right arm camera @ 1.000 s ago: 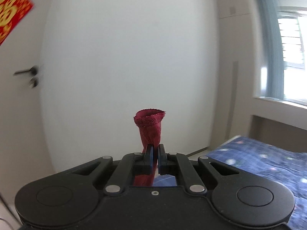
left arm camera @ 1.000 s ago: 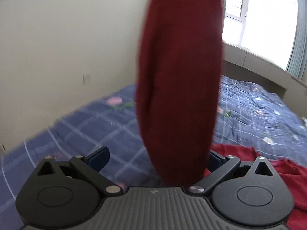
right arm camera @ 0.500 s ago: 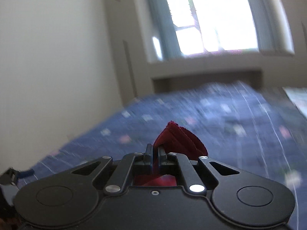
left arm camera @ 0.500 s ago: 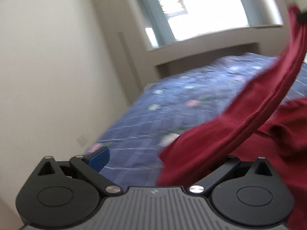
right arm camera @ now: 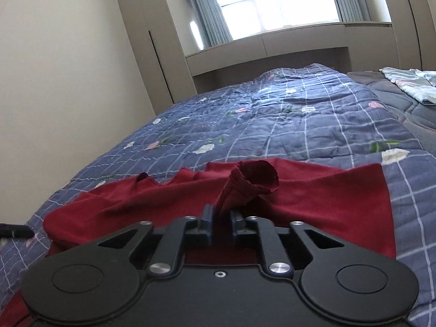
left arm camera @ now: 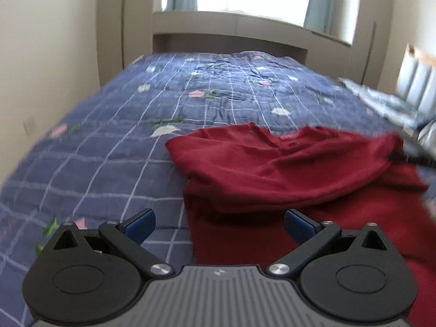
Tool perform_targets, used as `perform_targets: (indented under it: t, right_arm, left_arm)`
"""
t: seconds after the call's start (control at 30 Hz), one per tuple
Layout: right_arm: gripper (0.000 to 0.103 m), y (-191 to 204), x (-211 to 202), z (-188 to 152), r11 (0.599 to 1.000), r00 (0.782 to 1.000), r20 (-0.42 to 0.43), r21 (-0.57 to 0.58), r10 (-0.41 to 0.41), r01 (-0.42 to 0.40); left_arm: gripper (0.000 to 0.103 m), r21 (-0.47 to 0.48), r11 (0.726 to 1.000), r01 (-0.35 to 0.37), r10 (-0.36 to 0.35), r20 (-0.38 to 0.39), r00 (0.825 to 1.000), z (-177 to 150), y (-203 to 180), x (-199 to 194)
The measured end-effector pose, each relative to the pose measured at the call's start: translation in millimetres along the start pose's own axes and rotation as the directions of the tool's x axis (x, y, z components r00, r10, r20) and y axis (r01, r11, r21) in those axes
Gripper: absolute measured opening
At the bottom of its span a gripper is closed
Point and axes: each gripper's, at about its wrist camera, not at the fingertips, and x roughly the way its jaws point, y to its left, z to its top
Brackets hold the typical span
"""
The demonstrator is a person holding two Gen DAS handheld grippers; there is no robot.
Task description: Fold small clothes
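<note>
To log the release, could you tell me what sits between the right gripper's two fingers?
A bunched strip of the red garment stands between them as the right gripper opens, shown in the right wrist view.

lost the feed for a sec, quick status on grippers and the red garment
Left gripper open, empty. Right gripper jaws opening, red garment fold between them. Garment lies on blue quilt. Nothing in the way.

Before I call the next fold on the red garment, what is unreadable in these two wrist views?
- Red garment, left wrist view: near and right portions cut off by the frame edge and the left hand-held gripper; right end blurred.
- Right wrist view: the right hand-held gripper, jaws opening around a bunched fold, hides the cloth beneath.
- Dark object at the left edge: cut off, unidentifiable.
</note>
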Motion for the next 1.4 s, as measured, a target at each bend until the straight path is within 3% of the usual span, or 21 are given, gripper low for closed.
perform_targets:
  t: [0.03, 0.17, 0.37, 0.43, 0.53, 0.6, 0.67, 0.7, 0.77, 0.83, 0.93, 1.03, 1.1, 1.17, 1.2, 1.23, 1.27, 1.37, 1.4]
  right_arm:
    - [0.024, -2.2, 0.1, -0.1, 1.0, 1.0, -0.003, 0.008, 0.003, -0.003]
    - [0.055, -6.6, -0.1, -0.4, 1.0, 1.0, -0.013, 0.031, 0.002, -0.002]
    - [0.062, -19.9, 2.6, 5.3, 0.997, 0.999, -0.014, 0.074, -0.032, 0.033]
    - [0.058, -26.6, 9.0, 6.9, 0.993, 0.999, -0.031, 0.106, -0.04, 0.043]
    - [0.04, -29.5, 17.4, 8.5, 0.991, 0.998, -0.046, 0.123, -0.043, 0.048]
    - [0.016, -26.9, 19.9, 9.9, 0.992, 0.998, -0.046, 0.109, -0.05, 0.055]
    - [0.008, -23.0, 18.9, 11.1, 0.994, 0.997, -0.034, 0.087, -0.062, 0.065]
    - [0.007, -20.8, 16.0, 11.5, 0.995, 0.997, -0.015, 0.073, -0.072, 0.073]
    - [0.005, -17.3, 9.4, 12.4, 0.995, 0.995, 0.026, 0.05, -0.093, 0.092]
    - [0.004, -14.8, 1.5, 11.9, 0.993, 0.992, 0.062, 0.033, -0.114, 0.113]
    - [0.004, -14.9, -5.3, 7.0, 0.985, 0.981, 0.093, 0.031, -0.17, 0.167]
    - [0.004, -21.9, 1.8, -1.1, 0.978, 0.978, 0.053, 0.065, -0.2, 0.197]
    - [0.008, -27.1, 6.6, -6.4, 0.976, 0.98, 0.026, 0.095, -0.197, 0.194]
    - [0.015, -32.1, 6.1, -8.2, 0.976, 0.981, 0.03, 0.119, -0.19, 0.185]
    - [0.021, -34.1, 5.0, -8.5, 0.975, 0.982, 0.037, 0.131, -0.186, 0.18]
    - [0.026, -35.9, 4.2, -9.3, 0.975, 0.982, 0.043, 0.14, -0.182, 0.174]
    - [0.038, -36.8, 3.3, -10.3, 0.975, 0.983, 0.048, 0.144, -0.177, 0.168]
    - [0.074, -34.5, 2.4, -12.4, 0.975, 0.981, 0.066, 0.139, -0.181, 0.171]
    - [0.082, -33.2, 1.4, -12.9, 0.975, 0.979, 0.076, 0.133, -0.189, 0.178]
  left_arm:
    - [0.103, -0.048, 0.999, 0.007, -0.007, -0.006, 1.0, 5.4, 8.3, 1.5]
    - [0.103, -0.216, 0.976, -0.008, 0.002, -0.024, 1.0, 31.1, 39.5, 29.7]
    - [0.103, -0.353, 0.936, -0.012, -0.033, -0.121, 0.992, 59.7, 73.6, 103.9]
    - [0.103, -0.402, 0.915, -0.003, -0.05, -0.12, 0.991, 62.4, 82.4, 118.6]
    - [0.099, -0.418, 0.908, 0.025, -0.074, -0.101, 0.992, 67.2, 86.0, 128.5]
    - [0.087, -0.42, 0.906, 0.052, -0.094, -0.082, 0.992, 70.9, 84.6, 129.1]
    - [0.058, -0.427, 0.901, 0.076, -0.123, -0.082, 0.989, 75.9, 82.4, 131.4]
    - [0.051, -0.427, 0.9, 0.081, -0.129, -0.086, 0.988, 78.5, 80.6, 132.8]
    - [0.023, -0.391, 0.918, 0.066, -0.108, -0.087, 0.99, 85.1, 73.1, 134.8]
    - [0.016, -0.338, 0.939, 0.071, -0.09, -0.042, 0.995, 93.5, 62.9, 129.6]
    - [0.014, -0.267, 0.96, 0.079, -0.073, 0.032, 0.997, 102.5, 49.1, 121.0]
    - [0.013, -0.224, 0.973, 0.055, -0.046, 0.047, 0.998, 107.0, 39.5, 126.4]
    - [0.014, -0.212, 0.977, 0.038, -0.033, 0.025, 0.999, 105.5, 37.3, 137.5]
    - [0.022, -0.239, 0.97, 0.043, -0.042, 0.013, 0.999, 102.9, 41.1, 143.0]
    - [0.03, -0.269, 0.962, 0.044, -0.04, 0.021, 0.999, 100.7, 44.3, 141.5]
    - [0.055, -0.288, 0.956, 0.054, -0.046, 0.035, 0.998, 98.7, 48.2, 137.6]
    - [0.077, -0.298, 0.953, 0.057, -0.043, 0.055, 0.998, 96.4, 51.3, 132.1]
    - [0.099, -0.283, 0.958, 0.039, -0.003, 0.128, 0.992, 86.6, 55.8, 103.2]
    - [0.102, -0.266, 0.964, 0.027, 0.012, 0.145, 0.989, 80.8, 55.4, 91.4]
